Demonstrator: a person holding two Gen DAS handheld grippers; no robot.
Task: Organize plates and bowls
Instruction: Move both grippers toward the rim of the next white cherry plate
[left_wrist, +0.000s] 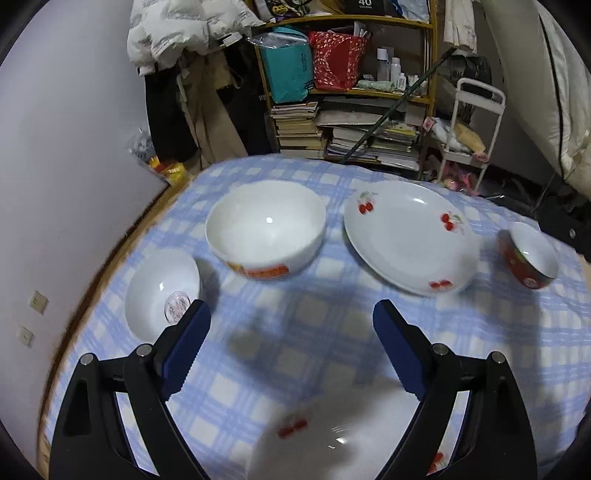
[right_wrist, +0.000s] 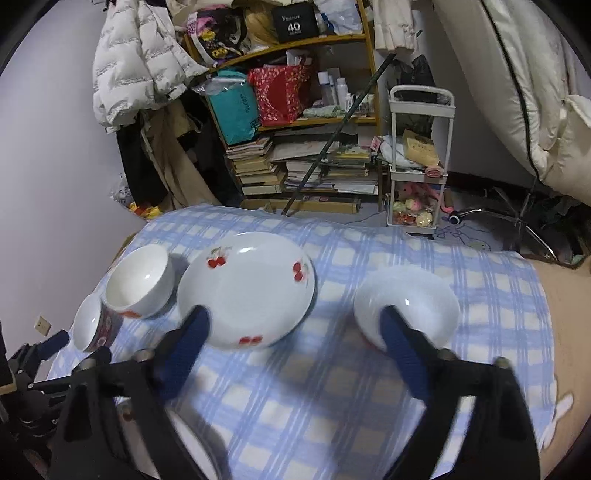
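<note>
**Both grippers wide open above the checked cloth**

The left gripper (left_wrist: 291, 314) tilts downward over the blue checked cloth (left_wrist: 314, 332), jaws spread, nothing between them. Ahead lie a large white bowl (left_wrist: 266, 229) and a cherry plate (left_wrist: 410, 236); a small bowl (left_wrist: 159, 291) sits by its left finger. The right gripper (right_wrist: 295, 321) points down likewise, jaws released and empty, the cherry plate (right_wrist: 251, 288) beyond its left finger, a white bowl (right_wrist: 417, 302) behind its right
</note>
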